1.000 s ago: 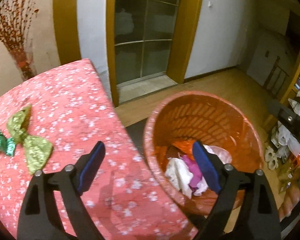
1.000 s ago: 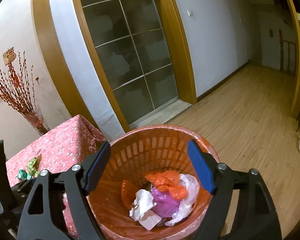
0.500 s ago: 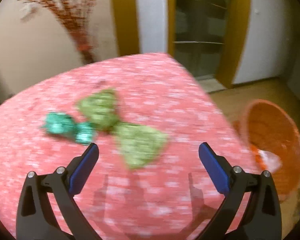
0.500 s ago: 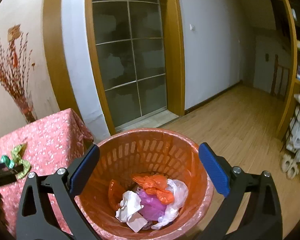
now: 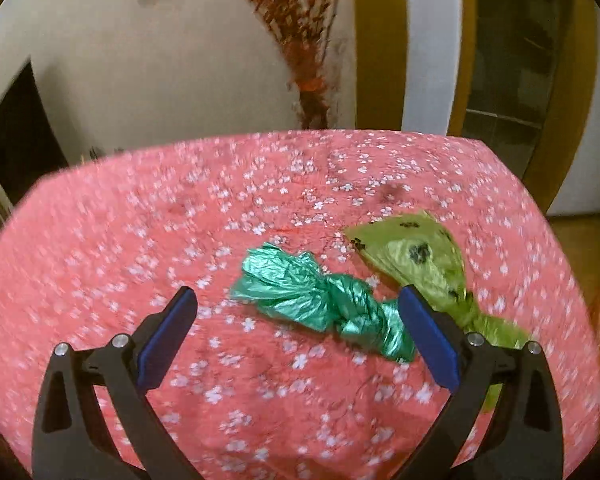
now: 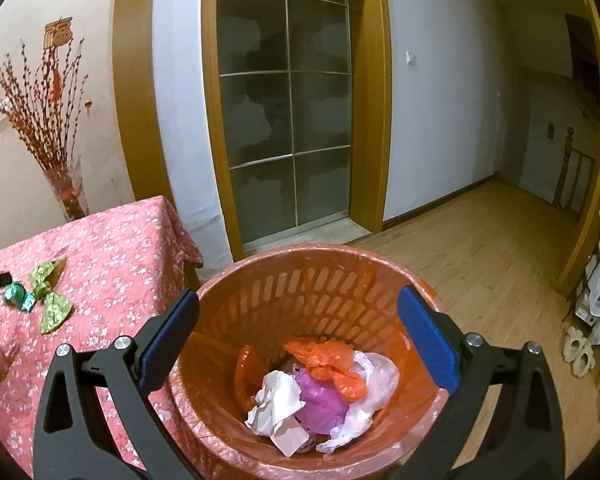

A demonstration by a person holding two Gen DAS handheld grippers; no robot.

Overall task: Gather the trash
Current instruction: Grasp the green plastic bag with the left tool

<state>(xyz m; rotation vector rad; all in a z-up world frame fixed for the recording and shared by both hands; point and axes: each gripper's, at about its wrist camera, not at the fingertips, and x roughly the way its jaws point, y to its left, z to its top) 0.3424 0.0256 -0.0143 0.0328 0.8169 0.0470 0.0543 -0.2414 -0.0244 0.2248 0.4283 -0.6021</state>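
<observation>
The left tool (image 5: 298, 332) stands wide open and holds nothing; its jaws have just been opening, and a knotted green bag (image 5: 324, 306) lies between them on the pink flowered counter (image 5: 120, 240), a little right of the frame's centre, not touched by either pad. Just beside it, toward the right of the frame, lies a yellow-green bag (image 5: 420, 256), and the right-hand finger of this tool partly covers its lower end. The right tool (image 6: 298, 334) is also wide open and empty, its jaws having just opened too, and it hangs over the orange basket (image 6: 260, 276) in the lower middle of its frame, where white, pink and orange rubbish is already inside. The risk I see is that the left tool closes on both bags together, because they nearly touch. Thin plastic can also slip out of the pads, or the pads may pinch the tablecloth and drag it.
</observation>
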